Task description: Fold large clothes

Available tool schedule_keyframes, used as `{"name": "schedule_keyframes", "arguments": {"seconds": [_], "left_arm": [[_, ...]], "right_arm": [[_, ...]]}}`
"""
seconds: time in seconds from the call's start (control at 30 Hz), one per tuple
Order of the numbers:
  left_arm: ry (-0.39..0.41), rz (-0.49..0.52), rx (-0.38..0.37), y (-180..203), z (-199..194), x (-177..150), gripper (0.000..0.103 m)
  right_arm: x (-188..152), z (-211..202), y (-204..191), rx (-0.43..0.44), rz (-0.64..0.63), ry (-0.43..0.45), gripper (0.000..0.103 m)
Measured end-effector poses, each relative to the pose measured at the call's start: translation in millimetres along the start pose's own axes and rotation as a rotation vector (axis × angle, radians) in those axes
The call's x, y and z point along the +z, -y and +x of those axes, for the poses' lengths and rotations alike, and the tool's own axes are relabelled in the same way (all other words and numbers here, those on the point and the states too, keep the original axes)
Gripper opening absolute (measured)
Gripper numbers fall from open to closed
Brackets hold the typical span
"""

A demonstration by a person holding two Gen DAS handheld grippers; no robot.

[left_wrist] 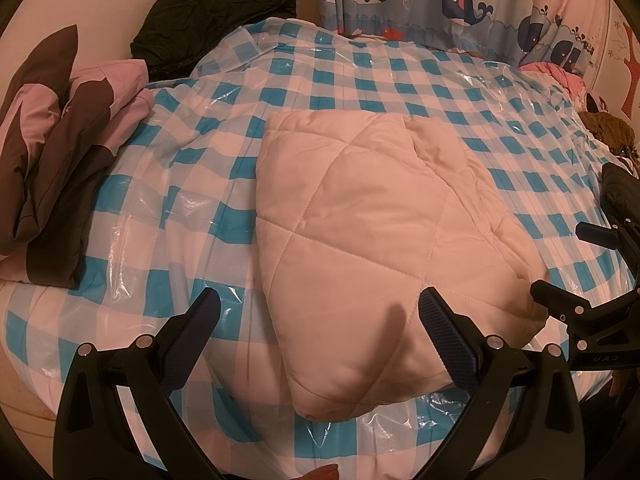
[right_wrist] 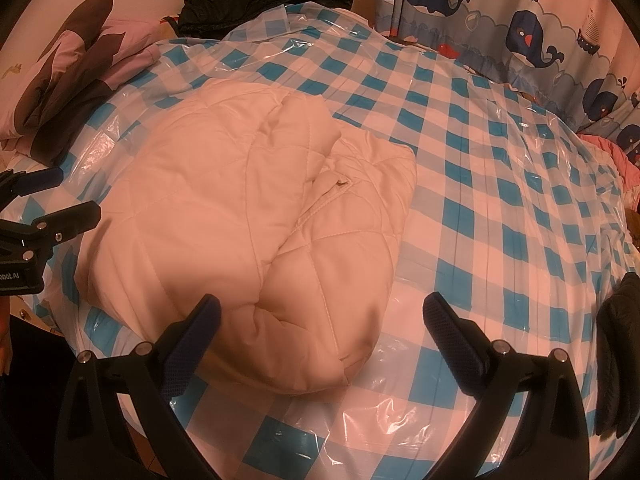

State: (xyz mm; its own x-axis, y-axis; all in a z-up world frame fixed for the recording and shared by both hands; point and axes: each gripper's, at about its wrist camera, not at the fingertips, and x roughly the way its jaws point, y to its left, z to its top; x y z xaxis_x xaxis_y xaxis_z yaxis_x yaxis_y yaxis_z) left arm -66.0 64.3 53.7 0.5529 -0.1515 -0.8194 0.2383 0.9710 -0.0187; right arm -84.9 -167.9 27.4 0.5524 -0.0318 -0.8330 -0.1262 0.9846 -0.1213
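- Cream quilted jacket lying folded into a compact bundle on the bed; checked plastic sheet spread beneath it.
- Landmark: the jacket. All places below given relative to it.
- Left hand-held gripper hovering over the near edge of the jacket, jaws wide apart, nothing between them.
- Right hand-held gripper likewise spread wide and empty, poised above the near right corner of the jacket; one finger over fabric, the other over bare sheet.
- Fold status, judged: main folds appear done. Panels stacked, outline roughly rectangular in the left wrist view.
- Seen from the right wrist: upper layers bunched and uneven along the right side of the jacket, a flap or pocket edge poking out. Likely left: smoothing or a final tuck, possibly one more fold.
- Pink-and-brown folded bedding far left of the jacket, well apart.
- Black garment beyond the jacket at the far left, untouched; fold state not discernible.
- Whale-print curtain beyond the jacket, behind the bed.
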Motion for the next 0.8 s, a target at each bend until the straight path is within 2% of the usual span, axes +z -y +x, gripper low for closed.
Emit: {"name": "schedule_keyframes", "arguments": {"seconds": [0.6, 0.8], "left_arm": [[0.002, 0.001, 0.006, 3.5, -0.2, -0.9, 0.095], [0.025, -0.007, 0.010, -3.8, -1.4, 0.0, 0.095]], "right_arm": [[0.0, -0.5, -0.1, 0.000, 0.000, 0.001, 0.097], [-0.1, -0.3, 0.0, 0.000, 0.000, 0.001, 0.097]]}}
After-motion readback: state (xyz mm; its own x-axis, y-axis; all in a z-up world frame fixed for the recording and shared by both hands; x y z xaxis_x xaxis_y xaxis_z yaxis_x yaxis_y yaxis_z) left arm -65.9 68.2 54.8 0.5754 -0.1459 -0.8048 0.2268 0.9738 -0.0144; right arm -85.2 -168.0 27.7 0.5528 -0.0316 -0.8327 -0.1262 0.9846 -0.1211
